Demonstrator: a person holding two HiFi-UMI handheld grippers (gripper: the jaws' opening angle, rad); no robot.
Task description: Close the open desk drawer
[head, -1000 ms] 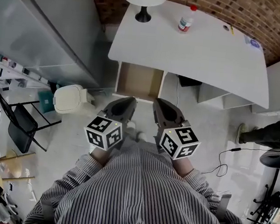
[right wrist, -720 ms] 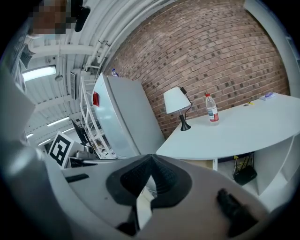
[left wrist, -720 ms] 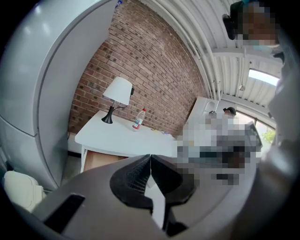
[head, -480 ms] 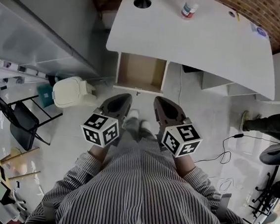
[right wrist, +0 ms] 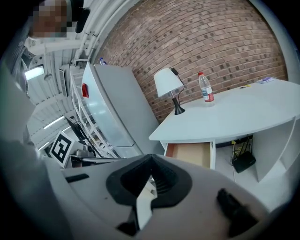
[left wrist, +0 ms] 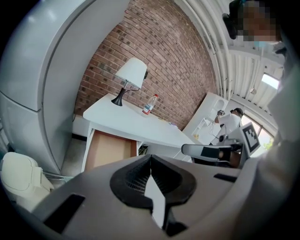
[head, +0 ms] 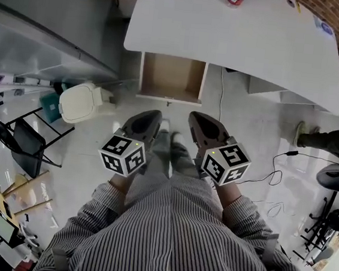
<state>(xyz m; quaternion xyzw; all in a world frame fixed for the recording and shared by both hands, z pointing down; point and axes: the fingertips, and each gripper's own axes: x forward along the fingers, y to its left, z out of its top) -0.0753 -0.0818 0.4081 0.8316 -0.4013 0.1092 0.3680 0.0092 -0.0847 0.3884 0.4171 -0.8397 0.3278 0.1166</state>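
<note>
The open drawer (head: 172, 77) juts out from under the left end of the white desk (head: 257, 45); its brown inside looks empty. It also shows in the left gripper view as the drawer (left wrist: 108, 149) and in the right gripper view as the drawer (right wrist: 193, 154). My left gripper (head: 147, 119) and right gripper (head: 200, 122) hang side by side in front of the person's chest, short of the drawer front and apart from it. Both are shut with nothing between the jaws.
A lamp (left wrist: 128, 77) and a plastic bottle (right wrist: 205, 87) stand on the desk. A white lidded bin (head: 80, 101) sits left of the drawer beside a grey cabinet (head: 43, 16). A folding chair (head: 20, 136) stands at the left; cables (head: 274, 173) lie on the floor at the right.
The view has shifted toward the desk: desk and drawer sit higher in the head view. Both grippers keep their pose in front of the body.
</note>
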